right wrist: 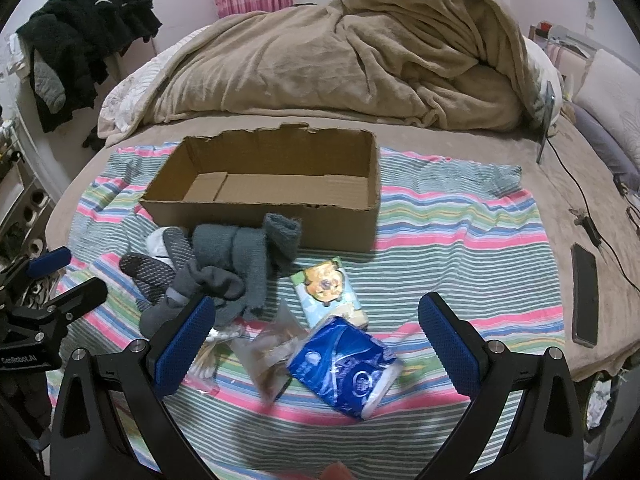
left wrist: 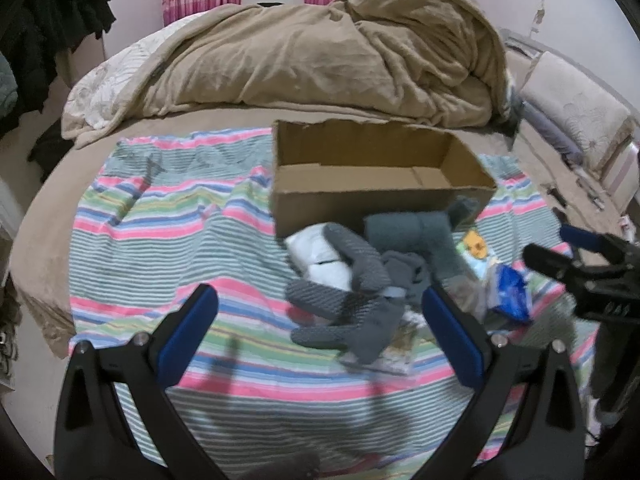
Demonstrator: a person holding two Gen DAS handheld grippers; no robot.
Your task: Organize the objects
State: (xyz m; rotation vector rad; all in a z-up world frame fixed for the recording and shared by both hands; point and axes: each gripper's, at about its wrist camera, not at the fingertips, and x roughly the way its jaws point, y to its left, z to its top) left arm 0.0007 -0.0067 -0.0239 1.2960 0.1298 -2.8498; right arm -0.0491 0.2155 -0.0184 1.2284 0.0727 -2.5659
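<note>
The right tool [right wrist: 316, 340] gapes wide, empty, right over the blue packet [right wrist: 344, 368] lying slantwise on the bed's striped cloth [right wrist: 460, 240]; the left tool [left wrist: 320, 324], equally wide, faces the grey socks [left wrist: 352, 292].

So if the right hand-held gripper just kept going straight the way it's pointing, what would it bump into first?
Probably the blue packet: it lies on the striped cloth between the open fingers of the right hand-held gripper. Depth is hard to judge, and the cartoon-print pack sits just beyond it.
</note>
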